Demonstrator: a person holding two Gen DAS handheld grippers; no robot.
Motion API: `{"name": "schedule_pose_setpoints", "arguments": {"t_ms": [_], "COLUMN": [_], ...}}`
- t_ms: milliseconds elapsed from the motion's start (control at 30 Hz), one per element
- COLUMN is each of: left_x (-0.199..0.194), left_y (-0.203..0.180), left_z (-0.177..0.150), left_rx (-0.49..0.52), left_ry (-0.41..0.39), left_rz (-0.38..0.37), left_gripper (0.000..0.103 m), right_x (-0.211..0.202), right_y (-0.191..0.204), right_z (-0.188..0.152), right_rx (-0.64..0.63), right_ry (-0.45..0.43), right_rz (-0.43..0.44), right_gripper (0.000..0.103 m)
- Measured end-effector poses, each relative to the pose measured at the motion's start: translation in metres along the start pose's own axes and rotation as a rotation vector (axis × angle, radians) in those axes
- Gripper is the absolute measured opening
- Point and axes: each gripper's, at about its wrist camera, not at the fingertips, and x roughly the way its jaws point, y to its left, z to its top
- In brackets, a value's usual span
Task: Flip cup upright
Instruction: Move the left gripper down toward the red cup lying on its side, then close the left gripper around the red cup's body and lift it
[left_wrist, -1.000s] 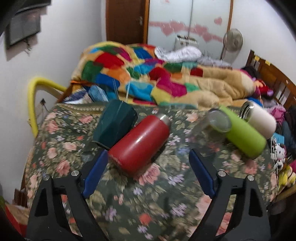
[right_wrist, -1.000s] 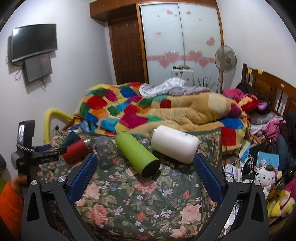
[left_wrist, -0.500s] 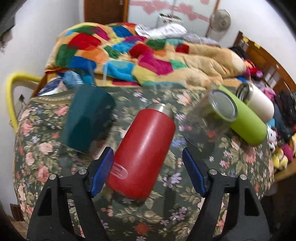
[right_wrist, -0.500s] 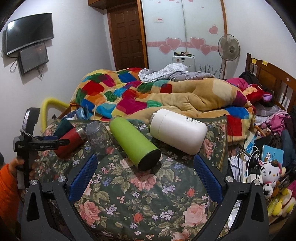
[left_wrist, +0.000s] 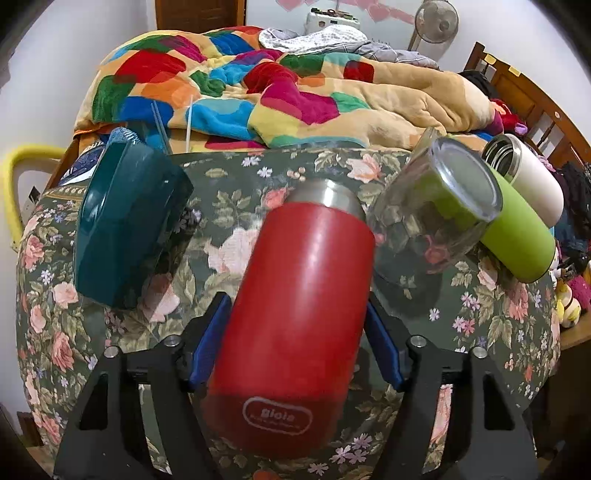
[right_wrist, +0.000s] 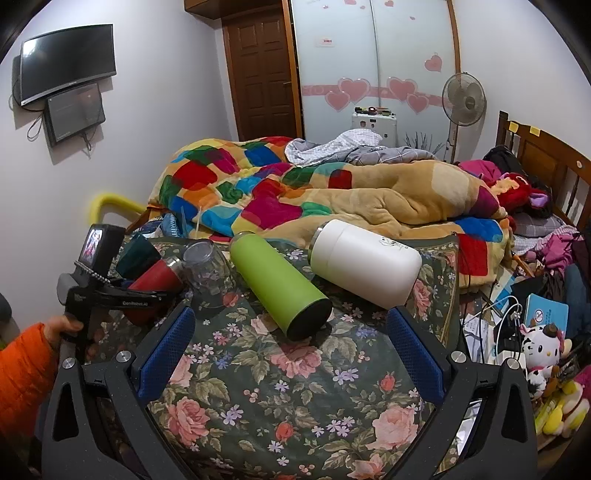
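Observation:
A red cup (left_wrist: 303, 314) lies on its side on the floral tablecloth (left_wrist: 240, 206), its steel rim pointing away from me. My left gripper (left_wrist: 295, 343) straddles its lower body, blue pads close against both sides; the jaws stand nearly on it. The red cup also shows in the right wrist view (right_wrist: 155, 280), with the left gripper (right_wrist: 147, 295) around it. My right gripper (right_wrist: 291, 350) is open and empty, above the table's front, short of the green cup (right_wrist: 280, 288) and white cup (right_wrist: 365, 262), both lying on their sides.
A dark teal cup (left_wrist: 125, 225) lies left of the red one. A clear glass (left_wrist: 432, 214) stands upside down to its right, against the green cup (left_wrist: 517, 236). A bed with a patchwork quilt (left_wrist: 258, 85) lies behind the table. Toys (right_wrist: 539, 350) clutter the right.
My left gripper has moved forward over the red cup and its jaws have narrowed around the cup's body. The right gripper has held about still.

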Motion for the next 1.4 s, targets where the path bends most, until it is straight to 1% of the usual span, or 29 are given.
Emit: {"name": "schedule_pose_setpoints", "arguments": {"t_ms": [67,200,300,433,667,800,1000,1233,1400], "left_x": [0.001,-0.006,-0.019,-0.048,-0.109,-0.142,-0.175,-0.189,-0.180], "left_y": [-0.001,-0.007,-0.005,-0.003,-0.014,-0.029,-0.065,-0.113,-0.146], "left_z": [-0.005,-0.013,-0.017,-0.019,-0.026,-0.029,-0.032,-0.033,-0.037], "left_rx": [0.000,0.007,-0.017,-0.045,-0.034,-0.016,0.039,0.124,0.161], "left_ry": [0.006,-0.011,-0.037,-0.090,-0.188,-0.240,-0.302,-0.346,-0.348], "left_rz": [0.004,0.058,0.063,0.068,0.077,0.054,0.004,-0.059,-0.087], "left_gripper": [0.062,0.061,0.061,0.061,0.061,0.061,0.061,0.061,0.061], "right_x": [-0.002,-0.008,-0.015,-0.026,-0.052,-0.063,-0.078,-0.090,-0.093], "right_y": [0.002,0.005,0.008,0.012,0.018,0.021,0.023,0.021,0.017], "right_z": [0.000,0.000,0.000,0.000,0.002,0.001,-0.001,-0.006,-0.009], "right_rx": [-0.001,-0.001,-0.007,-0.019,-0.026,-0.029,-0.038,-0.039,-0.033], "right_ry": [-0.004,-0.013,-0.022,-0.042,-0.094,-0.110,-0.138,-0.163,-0.165], "right_rz": [0.001,0.005,0.007,0.013,0.036,0.046,0.050,0.051,0.047], "right_gripper": [0.103,0.103,0.103,0.103,0.103,0.103,0.103,0.103,0.103]}}
